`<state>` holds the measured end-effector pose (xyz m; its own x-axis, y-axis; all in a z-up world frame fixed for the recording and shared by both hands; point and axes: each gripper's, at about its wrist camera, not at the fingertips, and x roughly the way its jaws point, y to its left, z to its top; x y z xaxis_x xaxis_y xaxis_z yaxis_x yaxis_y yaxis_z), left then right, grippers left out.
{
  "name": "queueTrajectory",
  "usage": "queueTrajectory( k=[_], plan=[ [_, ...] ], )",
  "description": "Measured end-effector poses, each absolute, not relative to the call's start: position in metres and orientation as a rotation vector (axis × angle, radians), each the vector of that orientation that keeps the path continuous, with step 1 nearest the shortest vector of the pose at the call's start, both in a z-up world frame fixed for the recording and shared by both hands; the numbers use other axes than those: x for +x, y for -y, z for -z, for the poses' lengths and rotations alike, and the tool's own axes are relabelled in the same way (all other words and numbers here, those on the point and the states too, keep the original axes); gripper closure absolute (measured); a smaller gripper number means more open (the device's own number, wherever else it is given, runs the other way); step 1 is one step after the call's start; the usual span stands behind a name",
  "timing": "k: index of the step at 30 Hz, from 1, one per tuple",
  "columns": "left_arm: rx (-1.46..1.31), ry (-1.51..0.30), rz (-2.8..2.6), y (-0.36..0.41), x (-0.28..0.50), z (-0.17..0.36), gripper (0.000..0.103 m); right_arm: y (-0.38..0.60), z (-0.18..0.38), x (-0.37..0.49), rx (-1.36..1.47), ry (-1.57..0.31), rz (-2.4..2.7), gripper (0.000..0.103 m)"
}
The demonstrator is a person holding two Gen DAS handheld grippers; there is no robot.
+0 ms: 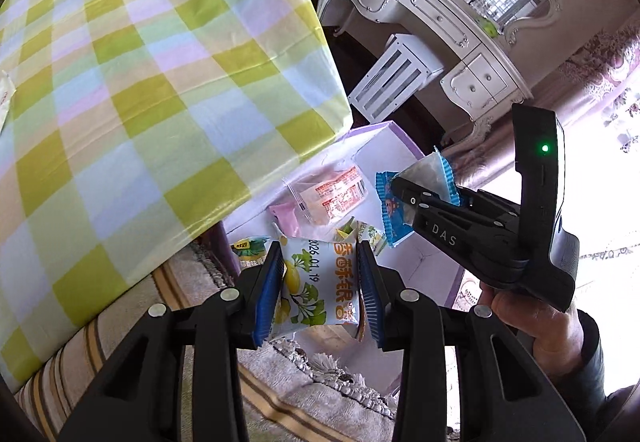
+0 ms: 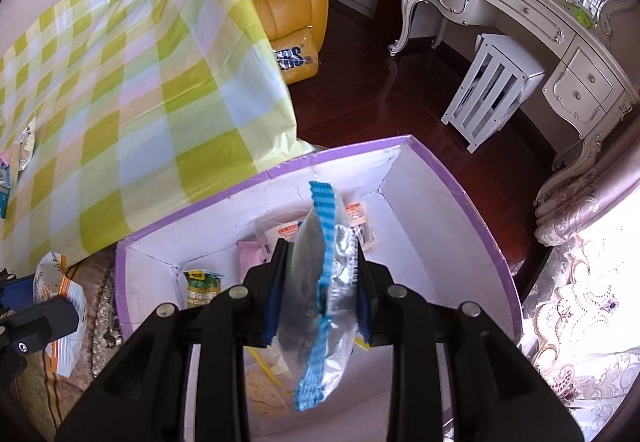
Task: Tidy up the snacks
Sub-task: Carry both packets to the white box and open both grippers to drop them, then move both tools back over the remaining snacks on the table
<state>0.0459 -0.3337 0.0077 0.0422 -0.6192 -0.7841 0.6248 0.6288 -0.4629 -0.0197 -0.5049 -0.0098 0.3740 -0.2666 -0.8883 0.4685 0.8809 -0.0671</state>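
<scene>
Purple-rimmed box [image 2: 460, 177] seen beside the checked tablecloth [image 2: 140, 101]; several packets already lie inside. Right gripper [image 2: 320, 294] is pinched on a blue-and-silver packet [image 2: 320, 282] over the box; left gripper [image 1: 320, 282] is clamped on a white ginkgo-print packet [image 1: 316, 282] near the rim. Both judged light, crinkly, slippery, crushable; best gripped mid-body, gently. The box's full interior is shown only by the right view; the person's hand [image 1: 536, 326] only by the left.
</scene>
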Motion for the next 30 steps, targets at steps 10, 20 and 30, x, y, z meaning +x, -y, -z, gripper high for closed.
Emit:
queueTrajectory(
  k=[10, 20, 30],
  plan=[
    [0.041, -1.245, 0.988, 0.357, 0.044, 0.006, 0.065, 0.523, 0.032, -0.029, 0.232, -1.146, 0.540, 0.072],
    [0.021, -1.263, 0.991, 0.357, 0.048, 0.009, 0.049, 0.521, 0.026, -0.025, 0.210, -1.141, 0.572, 0.047],
    [0.003, -1.156, 0.904, 0.324, 0.062, -0.015, 0.036, 0.501, -0.005, -0.011, 0.190, -1.068, 0.558, 0.032]
  ],
)
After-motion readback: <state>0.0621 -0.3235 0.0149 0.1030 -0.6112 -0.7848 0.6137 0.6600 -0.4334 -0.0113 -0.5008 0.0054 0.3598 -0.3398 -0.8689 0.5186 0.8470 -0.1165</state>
